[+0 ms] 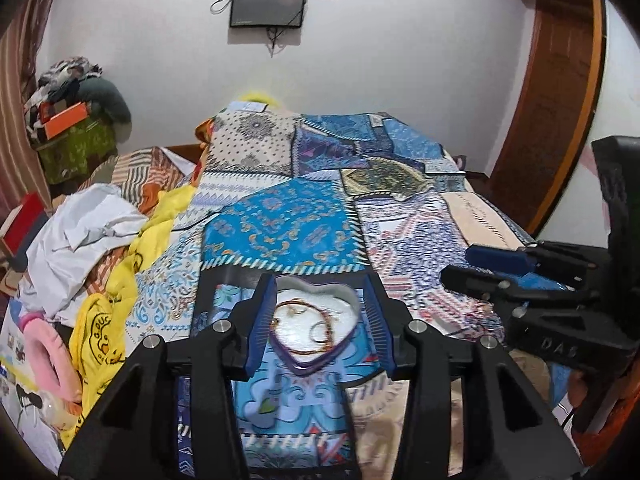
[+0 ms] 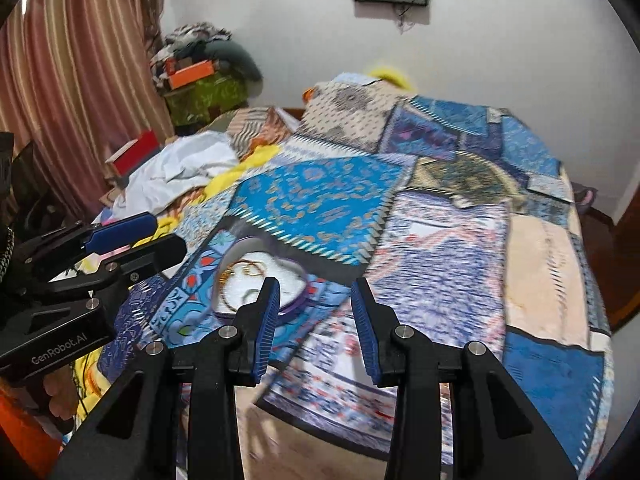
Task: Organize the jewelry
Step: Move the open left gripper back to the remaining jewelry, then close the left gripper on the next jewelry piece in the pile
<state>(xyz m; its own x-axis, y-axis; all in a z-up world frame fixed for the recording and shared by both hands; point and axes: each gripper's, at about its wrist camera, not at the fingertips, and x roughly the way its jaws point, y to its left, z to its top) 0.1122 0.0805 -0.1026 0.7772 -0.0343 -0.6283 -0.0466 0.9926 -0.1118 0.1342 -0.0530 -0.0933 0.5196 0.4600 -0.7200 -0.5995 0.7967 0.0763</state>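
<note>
Jewelry (image 1: 306,326), gold bangles and hoops, already lies in the heart-shaped dish (image 1: 352,300) on the patterned bedspread (image 1: 280,232), framed by the left gripper (image 1: 318,330), agape and empty, the right gripper (image 2: 314,320) likewise parted beside it, so little seems left undone

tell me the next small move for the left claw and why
Probably ease the left claw forward and down around the heart-shaped box. Its jaws stand open with the box framed between them, bangles already inside; the right claw hangs open beside it, holding nothing.
</note>
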